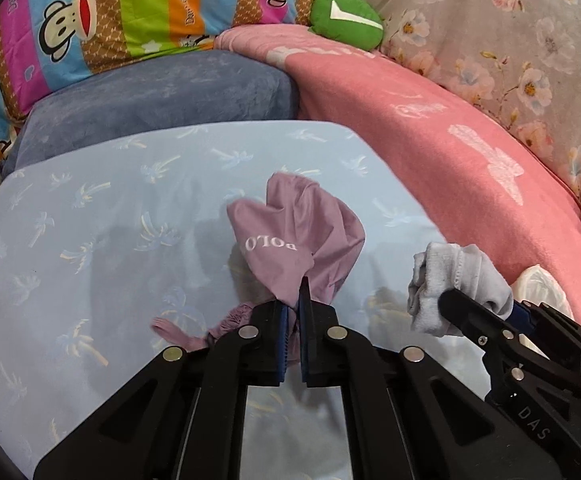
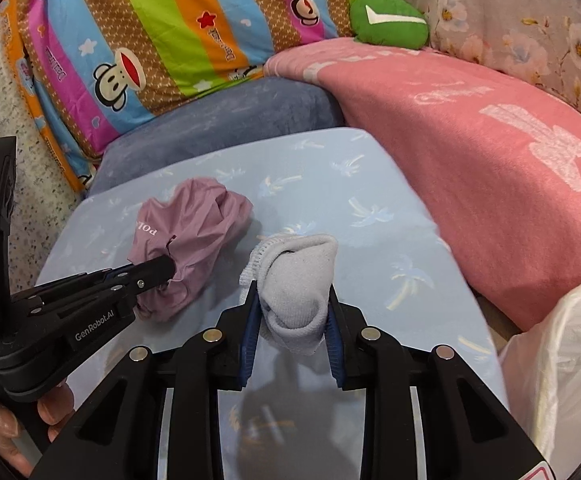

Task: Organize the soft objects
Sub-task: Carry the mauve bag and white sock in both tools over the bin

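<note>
left fingers (image 1: 295,312) clamped on mauve POLO cloth (image 1: 298,236), centre frame | right fingers (image 2: 292,320) clamped on grey sock (image 2: 294,280), centre frame | step: both bundles gripped above the blue palm-print sheet (image 2: 390,208) | next, I judge: carry each to its spot without letting go | far: pink blanket (image 2: 470,152) at right

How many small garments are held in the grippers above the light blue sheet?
2: a mauve cloth in the left gripper, a grey sock in the right gripper. Others may be hidden.
</note>
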{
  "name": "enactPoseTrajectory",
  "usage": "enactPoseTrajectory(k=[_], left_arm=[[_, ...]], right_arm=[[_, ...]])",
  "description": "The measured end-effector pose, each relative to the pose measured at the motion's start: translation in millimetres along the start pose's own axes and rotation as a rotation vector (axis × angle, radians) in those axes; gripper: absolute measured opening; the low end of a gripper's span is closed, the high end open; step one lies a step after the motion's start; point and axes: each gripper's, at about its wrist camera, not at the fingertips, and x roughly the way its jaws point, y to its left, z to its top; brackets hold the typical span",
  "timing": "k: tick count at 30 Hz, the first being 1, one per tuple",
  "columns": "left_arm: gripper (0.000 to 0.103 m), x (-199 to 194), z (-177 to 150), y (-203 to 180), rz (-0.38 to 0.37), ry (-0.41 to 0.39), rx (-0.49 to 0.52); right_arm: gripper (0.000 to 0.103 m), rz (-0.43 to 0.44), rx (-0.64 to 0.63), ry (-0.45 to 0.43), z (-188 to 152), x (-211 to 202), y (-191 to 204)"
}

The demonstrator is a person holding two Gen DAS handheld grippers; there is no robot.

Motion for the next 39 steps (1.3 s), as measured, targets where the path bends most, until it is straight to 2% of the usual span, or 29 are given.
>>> enactPoseTrajectory(k=[19,28,39], left_arm=[[0.004,-76,-9,-94,-0.080,-0.114,0.108],[0.004,-89,-20,-139,-0.114,-0.126,0.166],[0.004,-92,-35,-196,-0.165,-0.106,0.248]], right_arm=[[0.029,-0.037,0.050,-0.187,-4,-136,-42],[0.029,-0.079,0.094,-0.237,-16,-187,-85],[0.029,-0.138,0.154,-0.260,-34,-223,-137]])
